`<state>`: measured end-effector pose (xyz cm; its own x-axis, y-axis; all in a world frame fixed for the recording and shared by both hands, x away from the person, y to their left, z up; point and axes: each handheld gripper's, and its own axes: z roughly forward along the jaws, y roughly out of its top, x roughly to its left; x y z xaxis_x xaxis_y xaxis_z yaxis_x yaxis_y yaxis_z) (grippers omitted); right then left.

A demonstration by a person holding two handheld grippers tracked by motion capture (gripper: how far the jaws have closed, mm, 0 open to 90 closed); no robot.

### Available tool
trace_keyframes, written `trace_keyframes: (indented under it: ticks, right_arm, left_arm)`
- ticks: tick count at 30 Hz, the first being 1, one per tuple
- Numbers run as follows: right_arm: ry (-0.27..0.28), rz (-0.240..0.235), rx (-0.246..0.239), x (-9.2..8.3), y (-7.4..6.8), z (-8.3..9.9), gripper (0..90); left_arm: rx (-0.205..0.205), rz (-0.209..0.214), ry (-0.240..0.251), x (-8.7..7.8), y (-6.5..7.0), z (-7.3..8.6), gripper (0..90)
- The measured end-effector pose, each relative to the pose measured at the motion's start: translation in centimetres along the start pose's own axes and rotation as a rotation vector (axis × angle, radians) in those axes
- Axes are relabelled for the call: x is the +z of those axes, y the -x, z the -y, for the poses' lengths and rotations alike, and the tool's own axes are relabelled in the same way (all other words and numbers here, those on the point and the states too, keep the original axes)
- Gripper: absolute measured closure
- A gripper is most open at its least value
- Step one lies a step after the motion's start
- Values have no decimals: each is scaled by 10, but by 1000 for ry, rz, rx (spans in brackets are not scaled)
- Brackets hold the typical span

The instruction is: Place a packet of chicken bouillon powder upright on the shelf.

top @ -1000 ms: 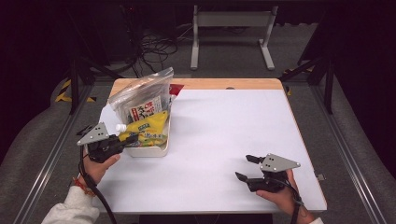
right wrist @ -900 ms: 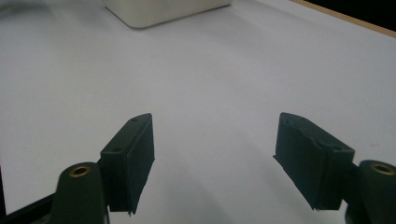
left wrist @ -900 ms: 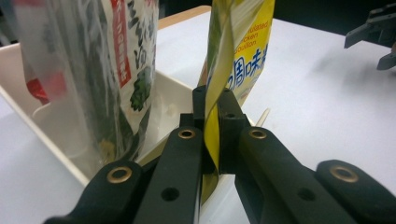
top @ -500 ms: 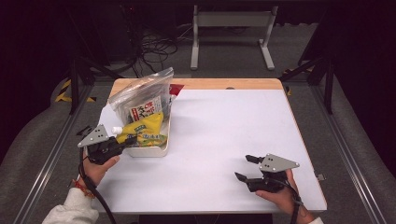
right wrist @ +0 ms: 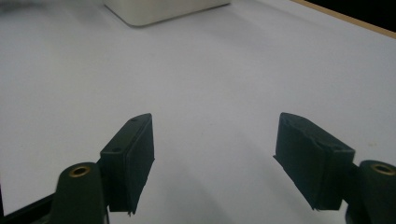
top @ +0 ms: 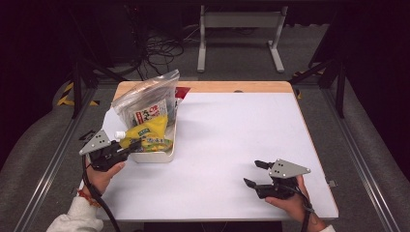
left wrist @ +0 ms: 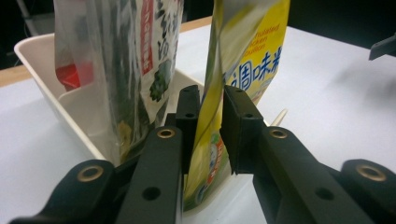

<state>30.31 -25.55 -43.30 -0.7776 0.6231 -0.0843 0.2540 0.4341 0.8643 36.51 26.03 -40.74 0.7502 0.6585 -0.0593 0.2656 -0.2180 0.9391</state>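
With the yellow pouch [left wrist: 243,56] now standing in the white bin [top: 153,155] at the tabletop's [top: 232,145] near-left, my left claw [left wrist: 209,116] has just been opening: the pouch's edge sits between the jaws, one pad looks close against it and there's a sliver of gap on the other side, so I read it as released, not pinching. Pouch leans on the clear zip bag [top: 145,104] of packets behind it, which is probably why it stays up without me. Bin wall is right under my jaws and the zip bag crowds the far side, so my clean exit is likely straight back toward my own edge of the tabletop. My right claw [top: 255,174] rests at the near-right, jaws spread wide, nothing in them, just parked out of the way. Everything between it and the bin is bare white surface, plenty of room to swing across.
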Motion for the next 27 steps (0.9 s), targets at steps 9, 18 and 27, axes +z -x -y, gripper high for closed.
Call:
trace_keyframes:
  ticks: [9,18,27]
  right_arm:
    - [2,7,-5,-2,0,-1,282]
    - [3,16,-11,-4,-3,-4,282]
    - [7,10,-7,-1,-1,-6,279]
  left_arm:
    - [19,-85,25,-12,15,-2,625]
    - [26,-163,16,-18,36,4,391]
    - [5,-194,-10,-25,45,14,250]
